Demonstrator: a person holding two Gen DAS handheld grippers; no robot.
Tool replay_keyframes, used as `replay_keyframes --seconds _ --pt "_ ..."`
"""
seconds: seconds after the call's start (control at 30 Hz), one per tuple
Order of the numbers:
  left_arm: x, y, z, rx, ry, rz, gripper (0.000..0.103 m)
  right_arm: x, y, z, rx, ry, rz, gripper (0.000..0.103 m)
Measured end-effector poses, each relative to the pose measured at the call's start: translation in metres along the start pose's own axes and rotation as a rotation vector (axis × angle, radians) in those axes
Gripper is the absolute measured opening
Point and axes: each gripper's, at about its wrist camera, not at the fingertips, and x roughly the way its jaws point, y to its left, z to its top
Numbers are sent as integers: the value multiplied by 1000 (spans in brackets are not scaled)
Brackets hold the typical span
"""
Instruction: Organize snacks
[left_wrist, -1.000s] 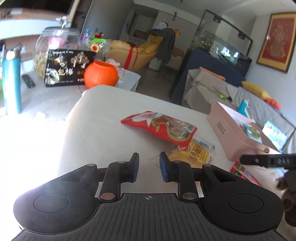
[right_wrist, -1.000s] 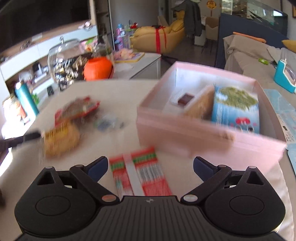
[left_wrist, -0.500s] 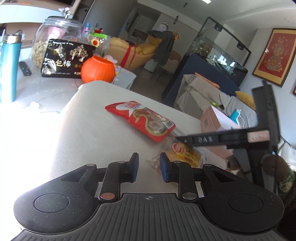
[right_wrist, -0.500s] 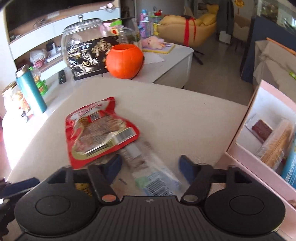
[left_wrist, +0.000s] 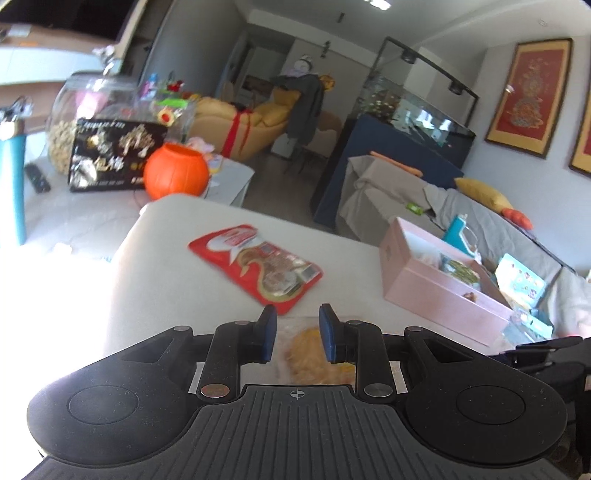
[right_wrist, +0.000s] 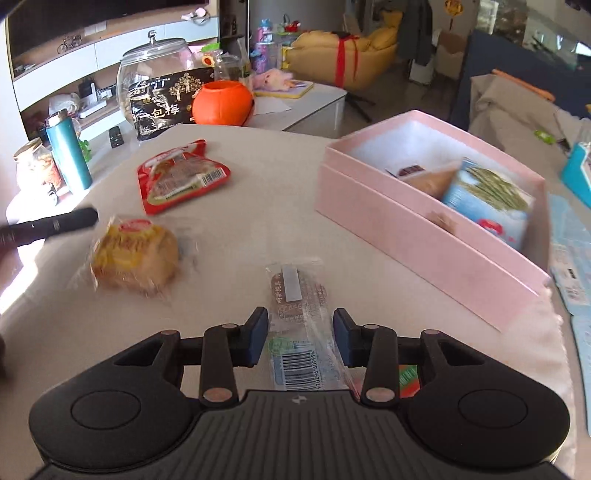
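My right gripper (right_wrist: 300, 334) has a clear-wrapped brown cake packet (right_wrist: 297, 321) between its jaws. The jaws are closing, and the pads touch the wrapper's sides. A red-and-green striped packet (right_wrist: 408, 376) peeks out under the right finger. The open pink box (right_wrist: 406, 221) stands just right of it with several snacks inside. A yellow bun in clear wrap (right_wrist: 135, 254) and a red pouch (right_wrist: 177, 181) lie on the cloth to the left. My left gripper (left_wrist: 297, 332) hangs shut and empty over the bun (left_wrist: 314, 350), with the red pouch (left_wrist: 255, 266) ahead and the pink box (left_wrist: 436, 284) to the right.
Behind the cloth-covered surface, a low white table carries an orange pumpkin pot (right_wrist: 221, 103), a black snack bag (right_wrist: 162, 103), a glass jar (right_wrist: 155, 62) and a teal bottle (right_wrist: 68, 158). A draped sofa and blue sheets (right_wrist: 572, 258) lie right of the box.
My right gripper left the striped packet, swung left, closed around the clear cake packet and carried it back toward the box. My left gripper rose slightly and stayed shut.
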Motion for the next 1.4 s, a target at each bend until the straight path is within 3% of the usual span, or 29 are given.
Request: replay_keyframes --seconds 0.1,0.2,0.37,0.5,0.6,0.67,0.77,0.83,0.97,1.07,1.13,1.3,1.4 --pt "-5 -21 9 127 22 -36 28 -8 -2 -18 -26 -21 -13 45" --pt "4 -41 14 268 99 -62 29 -15 -4 -28 -32 -66 -4 62" --pt "24 -51 12 328 233 -32 29 -35 -24 -34 61 -172 42 71" --pt "32 -70 0 447 329 -59 33 -43 -48 -40 131 -226 -19 77" --pt "43 -88 -11 503 443 -124 35 -35 -75 -48 232 -203 -63 78" --pt "47 -99 -19 548 485 -146 36 -21 -92 -53 314 -137 -74 78" --pt "41 -113 -14 673 424 -121 36 -19 -98 -54 348 -131 -65 78" --pt "39 -113 -3 687 403 -107 36 -16 -92 -56 330 -123 -88 78" --pt "46 -99 16 694 423 -67 36 -15 -86 -57 294 -120 -106 79" --pt "60 -87 21 708 487 -21 36 -16 -89 -57 313 -119 -96 81" --pt "63 -85 21 711 489 -38 41 -16 -92 -57 327 -121 -83 82" --pt "70 -91 14 713 500 -76 74 -16 -92 -57 316 -118 -90 83" --pt "75 -93 12 723 493 -67 75 -16 -92 -57 316 -117 -87 84"
